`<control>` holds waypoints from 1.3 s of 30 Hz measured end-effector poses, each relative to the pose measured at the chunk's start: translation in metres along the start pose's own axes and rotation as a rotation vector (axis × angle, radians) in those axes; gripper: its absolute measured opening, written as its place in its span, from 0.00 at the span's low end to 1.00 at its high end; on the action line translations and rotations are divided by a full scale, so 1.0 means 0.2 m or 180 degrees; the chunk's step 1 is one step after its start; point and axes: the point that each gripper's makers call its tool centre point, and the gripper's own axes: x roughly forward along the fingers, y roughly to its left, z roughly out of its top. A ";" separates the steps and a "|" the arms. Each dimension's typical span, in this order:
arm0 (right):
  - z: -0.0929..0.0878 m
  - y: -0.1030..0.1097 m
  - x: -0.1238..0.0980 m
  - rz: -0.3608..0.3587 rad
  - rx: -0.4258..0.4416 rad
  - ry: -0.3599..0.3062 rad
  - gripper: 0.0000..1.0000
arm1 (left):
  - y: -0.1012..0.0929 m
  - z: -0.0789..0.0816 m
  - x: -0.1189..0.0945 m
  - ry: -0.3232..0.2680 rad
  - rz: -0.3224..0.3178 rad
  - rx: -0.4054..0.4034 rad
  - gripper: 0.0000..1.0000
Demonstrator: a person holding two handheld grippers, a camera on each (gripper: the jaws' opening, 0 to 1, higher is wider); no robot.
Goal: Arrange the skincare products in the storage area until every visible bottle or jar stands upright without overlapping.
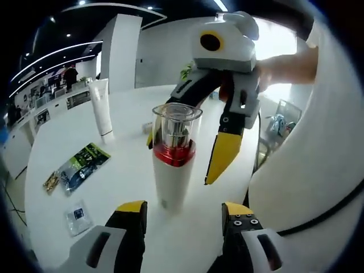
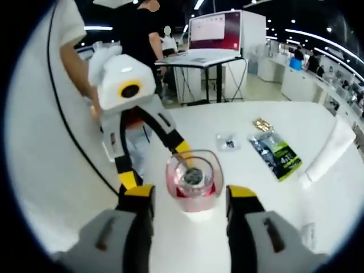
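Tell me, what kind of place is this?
Probably a showroom or open-plan shop floor, not a home. A large white table holds a skincare bottle, a tube and sachets; behind are long display counters, ceiling strip lights and a laptop on a stand.

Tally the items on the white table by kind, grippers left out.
Pump bottles with clear cap: 1
White tubes standing on their caps: 1
Flat sachets or packets: 3, the green-and-black packet, the small clear one, the small gold one
Total: 5
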 end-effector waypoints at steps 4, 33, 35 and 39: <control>-0.01 -0.01 0.02 -0.0023 0.0158 -0.0096 0.47 | 0.00 0.01 -0.03 -0.0031 0.0025 -0.0063 0.55; 0.04 -0.01 0.06 -0.0005 -0.0341 -0.0250 0.32 | -0.05 0.15 -0.13 0.0013 0.0206 -0.0326 0.54; 0.04 -0.01 0.05 -0.0007 -0.0357 -0.0242 0.31 | -0.05 0.16 -0.13 0.0004 0.0245 -0.0332 0.54; 0.04 0.00 0.05 0.0020 -0.0370 -0.0244 0.31 | -0.06 0.18 -0.14 -0.0005 0.0326 -0.0367 0.54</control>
